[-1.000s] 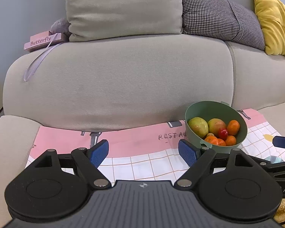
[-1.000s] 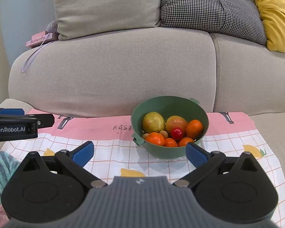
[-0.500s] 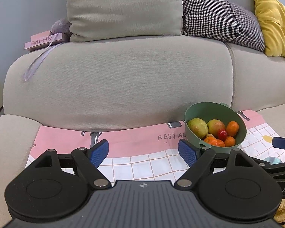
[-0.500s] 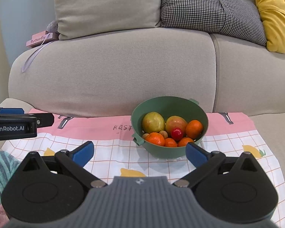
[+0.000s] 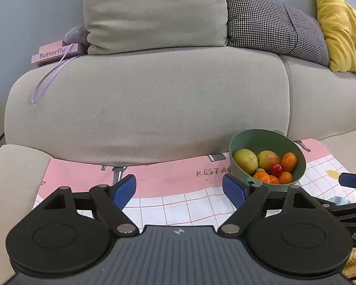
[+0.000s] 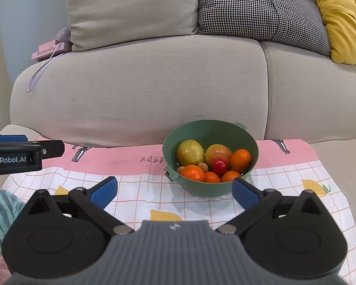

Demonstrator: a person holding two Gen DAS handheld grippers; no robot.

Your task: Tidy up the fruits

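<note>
Little has shifted since a second ago: both grippers hover in nearly the same spots, and the bowl keeps its place on the cloth.

From the left wrist, the left gripper (image 5: 179, 187) hangs over the pink-and-checked cloth (image 5: 168, 178) with its blue fingers spread wide and nothing between them. The green bowl (image 5: 299, 166) sits ahead and to the right, just past the right fingertip, holding two yellow-green fruits, several oranges and a small red fruit (image 5: 276, 169). A blue fingertip of the right gripper (image 5: 353, 181) pokes in from the right edge.

From the right wrist, the right gripper (image 6: 174, 187) is likewise wide open and empty. The bowl (image 6: 201, 130) stands straight ahead, slightly right of centre, its near wall between the fingertips in this view. The left gripper (image 6: 23, 152) juts in from the left. Behind the cloth rises a beige sofa (image 6: 142, 83).
</note>
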